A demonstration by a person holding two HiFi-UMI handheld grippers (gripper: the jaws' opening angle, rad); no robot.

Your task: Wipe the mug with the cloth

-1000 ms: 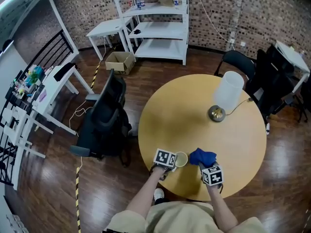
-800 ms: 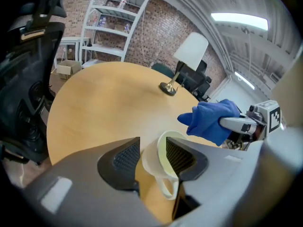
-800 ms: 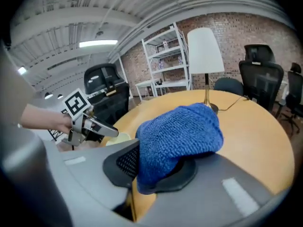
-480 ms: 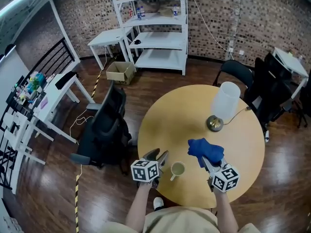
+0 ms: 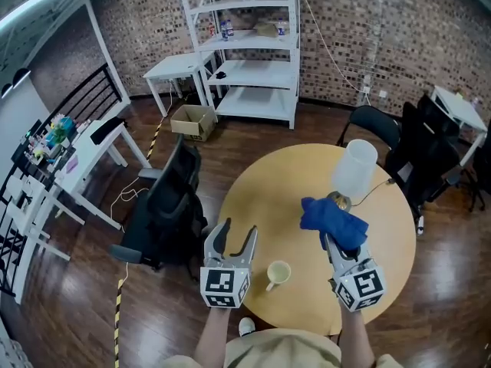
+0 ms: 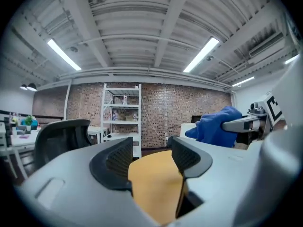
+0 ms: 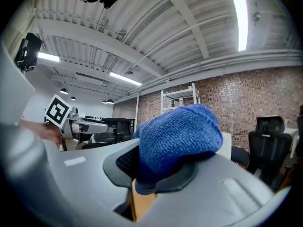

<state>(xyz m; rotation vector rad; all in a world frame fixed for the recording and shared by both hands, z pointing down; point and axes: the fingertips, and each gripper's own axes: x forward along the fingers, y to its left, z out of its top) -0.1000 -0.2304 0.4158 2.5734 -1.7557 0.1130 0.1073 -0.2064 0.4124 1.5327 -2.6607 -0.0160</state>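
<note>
A pale yellow mug (image 5: 278,273) stands alone on the round wooden table (image 5: 276,198) near its front edge, handle toward the left. My left gripper (image 5: 234,237) is raised beside and left of the mug; its jaws are opening and nothing is between them (image 6: 150,160). My right gripper (image 5: 335,241) is lifted to the right of the mug and is shut on a bunched blue cloth (image 5: 331,220). In the right gripper view the cloth (image 7: 177,137) bulges up from between the jaws.
A lamp with a white shade (image 5: 354,169) stands at the table's far right. A black office chair (image 5: 165,205) is left of the table, another chair (image 5: 374,121) behind it. White shelving (image 5: 253,48) lines the brick wall.
My left gripper let go of the mug, opened and rose away to the left. My right gripper lifted the blue cloth up and back. The mug stays on the table.
</note>
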